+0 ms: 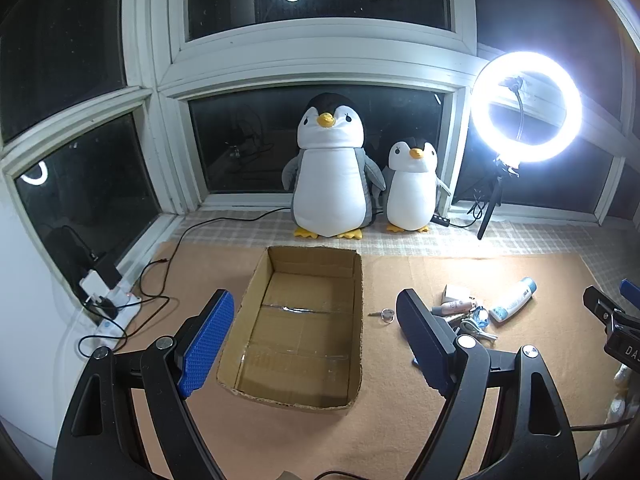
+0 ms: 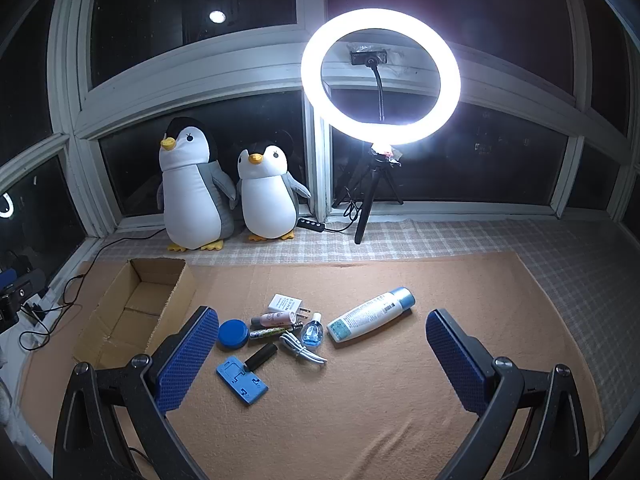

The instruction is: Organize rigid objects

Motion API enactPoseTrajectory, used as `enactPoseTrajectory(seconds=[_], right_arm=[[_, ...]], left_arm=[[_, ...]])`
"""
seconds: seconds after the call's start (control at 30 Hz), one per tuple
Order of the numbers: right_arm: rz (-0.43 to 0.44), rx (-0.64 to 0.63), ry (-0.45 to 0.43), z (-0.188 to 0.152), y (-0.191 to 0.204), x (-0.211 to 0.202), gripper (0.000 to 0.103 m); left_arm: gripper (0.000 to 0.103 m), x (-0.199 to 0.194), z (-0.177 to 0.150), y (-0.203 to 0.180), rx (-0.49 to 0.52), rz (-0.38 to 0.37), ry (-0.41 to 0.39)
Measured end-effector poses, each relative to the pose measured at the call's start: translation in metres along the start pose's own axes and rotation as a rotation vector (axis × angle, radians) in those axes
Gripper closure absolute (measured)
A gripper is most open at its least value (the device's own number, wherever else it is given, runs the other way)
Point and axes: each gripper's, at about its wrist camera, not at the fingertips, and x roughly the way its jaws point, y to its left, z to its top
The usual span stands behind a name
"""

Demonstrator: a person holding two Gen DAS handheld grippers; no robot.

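An open cardboard box lies on the tan mat, nothing visible inside it. My left gripper hangs open above it. To the box's right lies a small pile: a white and blue tube, a white charger plug, a pink lip balm, a blue round lid, a black cylinder, a blue holder, a small blue bottle and a white cable. My right gripper is open above the pile, holding nothing.
Two plush penguins stand against the window behind the box. A lit ring light on a tripod stands to their right. Cables and a power strip lie left of the mat. A key lies right of the box.
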Motion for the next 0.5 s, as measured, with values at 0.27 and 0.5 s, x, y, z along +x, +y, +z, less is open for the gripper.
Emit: enactPoseTrajectory(seconds=[0.27,0.5], right_arm=[[-0.002,0.002,0.0,0.0009,-0.0026,-0.0013,0.001],[0.0,0.003,0.008,0.002,-0.0038,0.0012,0.001]], left_arm=[[0.019,-0.0001,0.0008,-0.0006,0.001,-0.002,-0.002],[0.019,-0.0003,-0.0001,0.0002,0.0,-0.005,-0.001]])
